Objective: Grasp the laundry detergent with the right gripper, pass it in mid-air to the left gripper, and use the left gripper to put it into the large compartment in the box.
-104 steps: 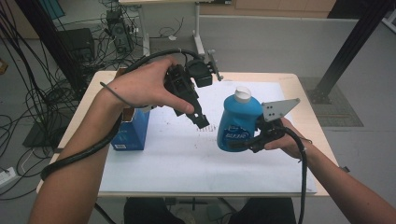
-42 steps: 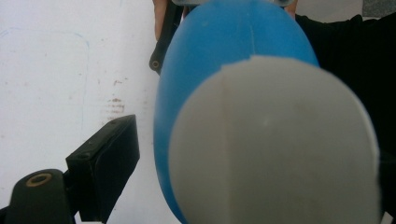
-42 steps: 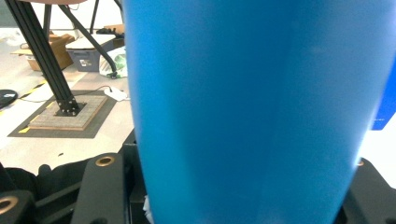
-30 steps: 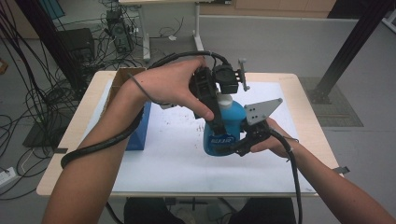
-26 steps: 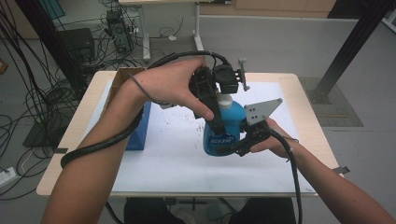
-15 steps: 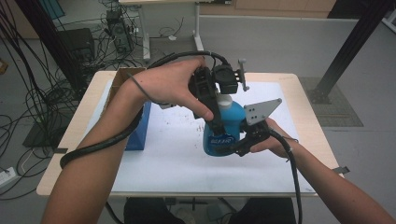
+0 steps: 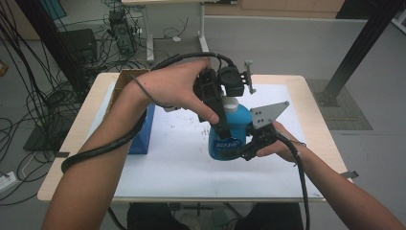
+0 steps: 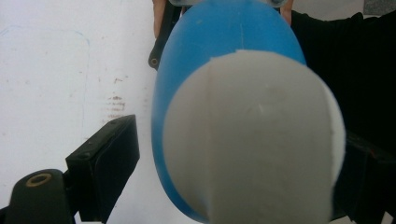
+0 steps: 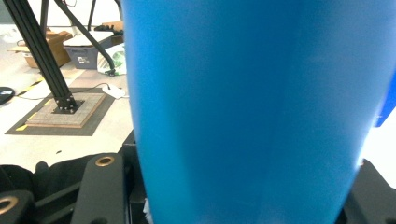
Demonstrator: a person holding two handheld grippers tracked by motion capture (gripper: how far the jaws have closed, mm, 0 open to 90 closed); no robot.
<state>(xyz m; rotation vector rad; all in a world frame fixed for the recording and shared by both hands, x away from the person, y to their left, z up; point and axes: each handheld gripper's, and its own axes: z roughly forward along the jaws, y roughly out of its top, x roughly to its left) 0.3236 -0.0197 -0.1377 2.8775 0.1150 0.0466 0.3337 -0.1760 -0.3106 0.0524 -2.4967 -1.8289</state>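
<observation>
A blue bottle (image 7: 230, 139) with a white cap (image 7: 230, 103) stands upright on the white sheet. My right gripper (image 7: 242, 149) is shut on its lower body from the right. In the right gripper view the blue bottle (image 9: 252, 112) sits between the jaws of the right gripper (image 9: 233, 196). My left gripper (image 7: 228, 110) reaches down over the top. In the left gripper view the cap (image 8: 257, 149) lies between the jaws of the left gripper (image 8: 233, 179). The left finger (image 8: 105, 172) stands a little off the bottle (image 8: 187, 56), so that gripper is open.
A blue box (image 7: 143, 132) and an open cardboard box (image 7: 125, 79) stand at the table's left. The white sheet (image 7: 167, 163) covers most of the wooden table (image 7: 72, 143). A black post (image 7: 354, 52) rises at the back right, and cables lie on the floor at left.
Since the earliest frame my left gripper has come from the left down over the bottle's cap, and the bottle has shifted slightly left. Over the last second nothing has moved.
</observation>
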